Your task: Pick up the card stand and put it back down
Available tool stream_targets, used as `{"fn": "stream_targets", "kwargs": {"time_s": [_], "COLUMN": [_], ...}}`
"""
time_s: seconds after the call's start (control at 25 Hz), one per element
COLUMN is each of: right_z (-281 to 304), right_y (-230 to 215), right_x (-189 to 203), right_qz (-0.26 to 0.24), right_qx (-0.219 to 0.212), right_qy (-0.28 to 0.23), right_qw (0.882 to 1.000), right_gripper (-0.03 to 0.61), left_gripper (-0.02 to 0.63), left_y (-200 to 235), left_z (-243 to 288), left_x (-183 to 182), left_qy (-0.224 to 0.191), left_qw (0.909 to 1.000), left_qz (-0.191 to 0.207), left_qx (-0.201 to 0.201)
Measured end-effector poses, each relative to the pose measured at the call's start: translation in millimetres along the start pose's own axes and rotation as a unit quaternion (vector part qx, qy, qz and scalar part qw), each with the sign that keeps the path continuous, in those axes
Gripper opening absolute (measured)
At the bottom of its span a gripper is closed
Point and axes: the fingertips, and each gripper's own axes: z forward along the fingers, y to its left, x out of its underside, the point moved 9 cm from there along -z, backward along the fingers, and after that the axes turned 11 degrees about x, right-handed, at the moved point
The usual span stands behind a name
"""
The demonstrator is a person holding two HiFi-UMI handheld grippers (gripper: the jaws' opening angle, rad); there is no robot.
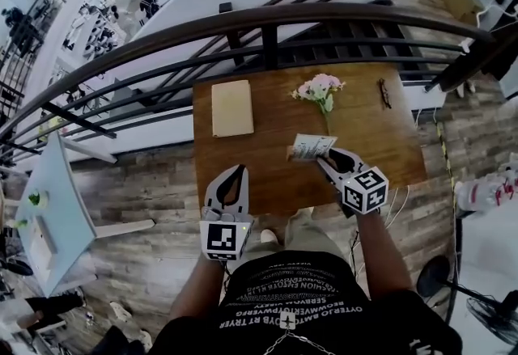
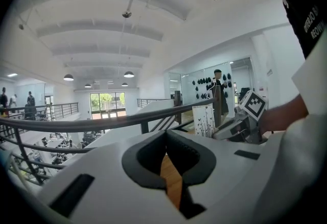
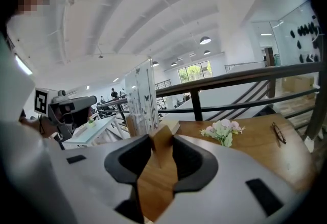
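Two hand-held grippers reach out over a brown wooden table (image 1: 372, 143) that stands against a dark metal railing (image 1: 267, 22), seen from above the person's chest. The right gripper (image 1: 325, 156) pinches the card stand (image 1: 310, 146). Its two jaws press on the stand's small wooden base, and a white card printed with tiny butterflies stands upright from that base. The stand is held in the air above the middle of the table, in front of the person and slightly to the right. The left gripper (image 1: 239, 171) sits at the near edge of the table, well apart from the stand. Its jaw tips are pressed together with nothing between them; only the table top shows through the gap behind the tips.

Farther back on the table lie a tan pad (image 1: 232, 107) on the left, a small bunch of pink and white flowers (image 1: 320, 89) in the middle, and a pair of glasses (image 1: 384, 92) on the right.
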Motion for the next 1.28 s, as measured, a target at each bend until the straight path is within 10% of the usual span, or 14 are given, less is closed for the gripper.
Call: {"fn": "stream_targets", "kwargs": {"time_s": [1.28], "right_z": [-90.0], "right_y": [50.3], "right_x": [-57.2], "right_qz": [-0.037], "right_qx": [0.000], "right_qy": [-0.061], "right_qw": [0.997], "right_gripper": [0.143], "left_gripper": [0.023], "left_y": [-6.1], "left_z": [-38.8], "left_x": [-21.0], "left_qy": [-0.027], "left_qw": [0.9995], "left_qz": [0.016], "left_qx": [0.007]}}
